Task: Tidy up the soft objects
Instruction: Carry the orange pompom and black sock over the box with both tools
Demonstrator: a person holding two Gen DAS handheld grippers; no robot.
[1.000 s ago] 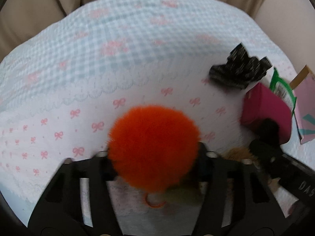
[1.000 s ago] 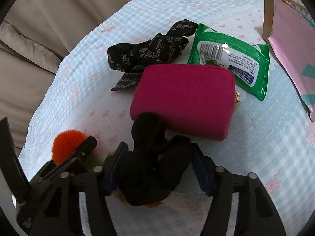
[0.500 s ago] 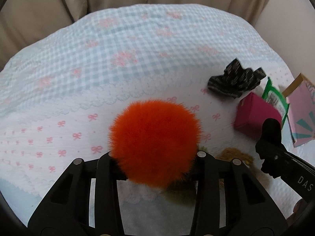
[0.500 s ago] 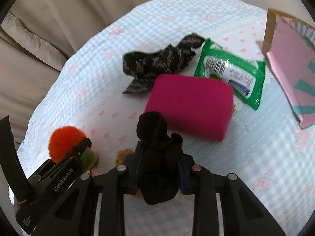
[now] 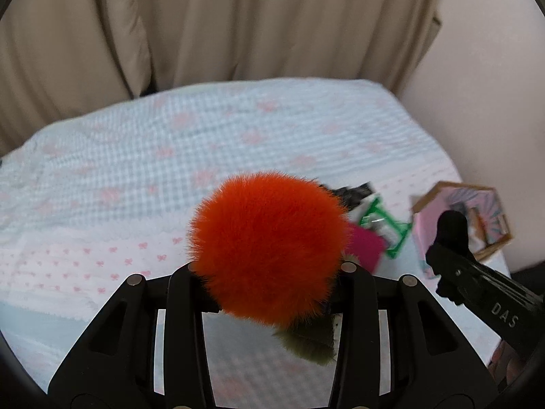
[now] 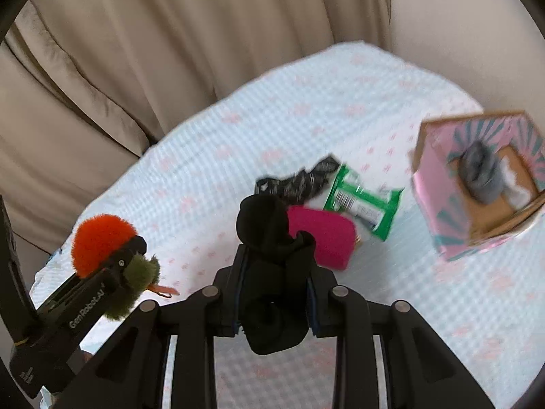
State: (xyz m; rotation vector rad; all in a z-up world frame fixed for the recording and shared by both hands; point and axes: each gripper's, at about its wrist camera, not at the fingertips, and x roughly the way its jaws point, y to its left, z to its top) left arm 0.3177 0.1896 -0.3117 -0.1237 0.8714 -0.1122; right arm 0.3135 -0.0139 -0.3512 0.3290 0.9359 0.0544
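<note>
While both my claws hang above the bed [image 6: 238, 143], whose gingham cover with pink bows fills most of each view, the relation that matters is where the open pink box [image 6: 439, 225] lies from what I carry. Seen from my right wrist it sits at about two o'clock, well apart from my fingers, its mouth tilted up toward me and a grey soft bundle [image 6: 480, 173] already lying inside. Seen from my left wrist the same pink box [image 5: 425, 228] sits at about three o'clock, partly hidden behind my other tool.

Between me and the box, at roughly one o'clock from the right wrist, lie the leftovers: a magenta pouch [image 6: 327, 238], with a green wipes pack [image 6: 364, 201] just beside it on the box side, and a black printed ribbon bow [image 6: 299, 180] touching the pouch's far edge.

My right gripper [image 6: 276, 300] is clenched on a black scrunchie [image 6: 269, 238], which stands bunched upright between the fingers with its top lobe poking forward past the tips. My left gripper [image 5: 269, 272] is clamped on an orange pom-pom [image 5: 269, 248], an olive-green fluffy piece [image 5: 310, 337] dangling under it; the right wrist view shows a small orange clasp [image 6: 163, 289] hanging from that.

I judge my right claw the nearer to the box, so the scrunchie should travel first, toward two o'clock, clearing the pouch and wipes. The pom-pom would follow on a longer sweep across the same clutter
</note>
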